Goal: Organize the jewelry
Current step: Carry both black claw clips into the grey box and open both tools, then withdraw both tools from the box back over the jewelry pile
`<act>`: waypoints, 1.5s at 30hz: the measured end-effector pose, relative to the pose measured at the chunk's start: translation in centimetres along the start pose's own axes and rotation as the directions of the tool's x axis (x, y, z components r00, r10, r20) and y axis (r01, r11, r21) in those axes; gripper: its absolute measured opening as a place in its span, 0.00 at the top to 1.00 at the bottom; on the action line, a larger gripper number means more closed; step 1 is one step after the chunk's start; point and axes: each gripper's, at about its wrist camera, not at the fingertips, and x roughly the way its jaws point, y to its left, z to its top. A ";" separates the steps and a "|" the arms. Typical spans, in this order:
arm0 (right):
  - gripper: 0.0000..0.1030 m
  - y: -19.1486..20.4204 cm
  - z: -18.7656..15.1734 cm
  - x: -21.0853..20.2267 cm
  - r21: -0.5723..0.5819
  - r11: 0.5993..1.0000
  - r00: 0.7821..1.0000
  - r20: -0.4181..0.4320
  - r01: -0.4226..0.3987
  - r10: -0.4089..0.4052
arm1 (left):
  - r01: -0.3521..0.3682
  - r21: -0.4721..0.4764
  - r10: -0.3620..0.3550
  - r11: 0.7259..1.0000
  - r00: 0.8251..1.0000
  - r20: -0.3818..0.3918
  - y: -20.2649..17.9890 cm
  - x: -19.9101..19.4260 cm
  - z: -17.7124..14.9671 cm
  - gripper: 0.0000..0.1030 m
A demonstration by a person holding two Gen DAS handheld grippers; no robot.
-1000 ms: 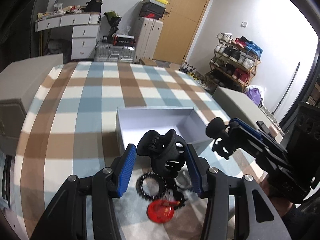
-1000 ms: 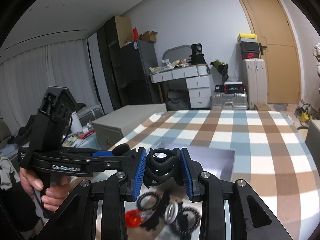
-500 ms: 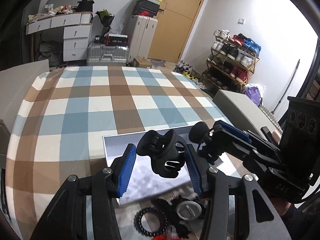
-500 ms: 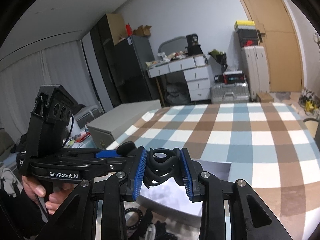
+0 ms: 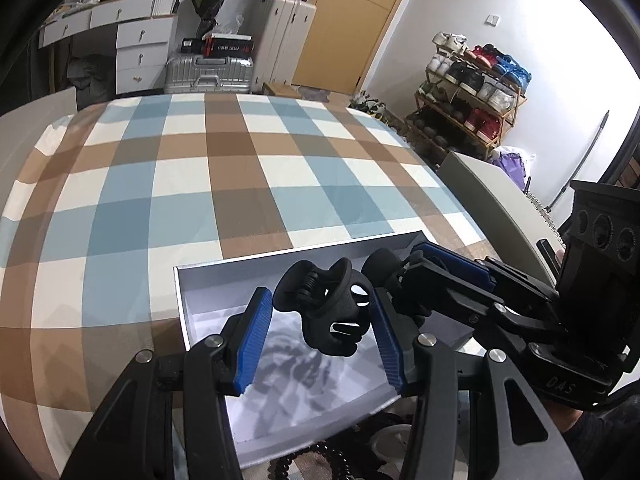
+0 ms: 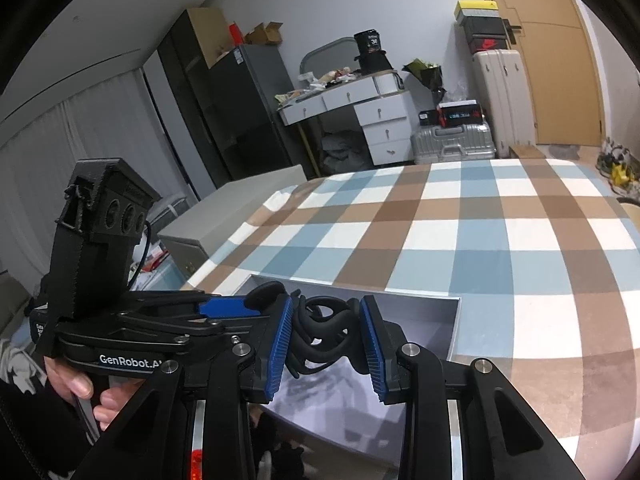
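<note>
A black hair claw clip hangs between the blue pads of my left gripper, above the open white box. The left pads stand wide; the clip touches only the right one. My right gripper is shut on the same black claw clip, pads pressing both sides, over the box. The right gripper reaches in from the right in the left wrist view. Black beaded bands lie on the table near the box's front edge, mostly hidden.
The box rests on a plaid blue, brown and white tablecloth. A grey cabinet stands left of the table, another grey surface on the right. A red item peeks out below the right gripper.
Both grippers have moved forward with the clip, from above the loose jewelry pile to above the inside of the white box. The pile has slid out of view below.
</note>
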 end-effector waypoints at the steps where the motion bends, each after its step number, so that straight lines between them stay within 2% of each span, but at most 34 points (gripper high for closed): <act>1: 0.67 0.0 0.0 0.2 -0.003 1.000 1.000 -0.008 0.005 -0.005 | 0.000 -0.005 0.000 1.000 1.000 -0.005 0.1 0.1 0.0 0.57; 8: 0.64 -0.5 0.4 0.9 0.040 0.999 1.000 -0.021 -0.012 0.013 | -0.043 -0.009 0.043 0.999 0.999 -0.005 -0.1 0.1 0.2 0.53; 10: 0.53 -0.6 0.4 0.7 0.051 0.999 1.000 -0.012 -0.014 0.015 | -0.056 0.000 0.056 0.998 0.998 0.004 -0.3 -0.1 0.3 0.45; 12: 0.52 -0.6 0.5 0.4 0.054 0.999 1.000 -0.002 -0.005 0.006 | -0.059 -0.003 0.060 0.998 0.998 0.018 -0.3 -0.7 0.2 0.42; 13: 0.52 -0.5 0.4 0.0 0.053 0.999 1.000 0.003 -0.004 0.003 | -0.059 -0.005 0.059 0.998 0.998 0.024 -0.3 -0.9 0.1 0.37; 15: 0.47 -0.3 0.4 -0.8 0.053 0.999 1.000 0.017 0.001 -0.002 | -0.068 -0.009 0.069 0.998 0.997 0.032 -0.3 -1.2 0.1 0.31; 22: 0.26 0.6 0.2 -4.3 0.045 0.998 0.995 0.089 0.034 -0.038 | -0.130 -0.011 0.130 0.992 0.989 0.076 -0.7 -3.1 -0.6 0.30; 26: 0.19 1.4 -0.1 -6.1 0.041 0.998 0.992 0.114 0.049 -0.054 | -0.194 -0.032 0.196 0.981 0.973 0.124 -0.9 -4.7 -1.3 0.29; 29: 0.02 2.1 -0.3 -7.3 0.023 0.995 0.984 0.145 0.101 -0.104 | -0.224 -0.056 0.230 0.973 0.961 0.152 -0.9 -5.7 -1.6 0.27; 31: 0.01 2.6 -0.5 -8.3 0.022 0.995 0.980 0.172 0.098 -0.100 | -0.238 -0.066 0.246 0.969 0.953 0.174 -1.2 -6.4 -1.9 0.21; 37: 0.00 4.2 -1.1 -10.0 -0.001 0.995 0.977 0.190 0.101 -0.099 | -0.300 -0.072 0.308 0.951 0.921 0.237 -2.1 -8.2 -2.8 0.20; 42: 0.00 5.8 -2.0 -11.4 -0.035 0.986 0.963 0.220 0.166 -0.154 | -0.323 -0.055 0.326 0.945 0.906 0.271 -2.6 -9.3 -3.6 0.19; 45: 0.00 6.6 -2.9 -11.8 -0.060 0.978 0.958 0.222 0.202 -0.184 | -0.339 -0.060 0.342 0.939 0.894 0.289 -2.8 -9.9 -4.3 0.07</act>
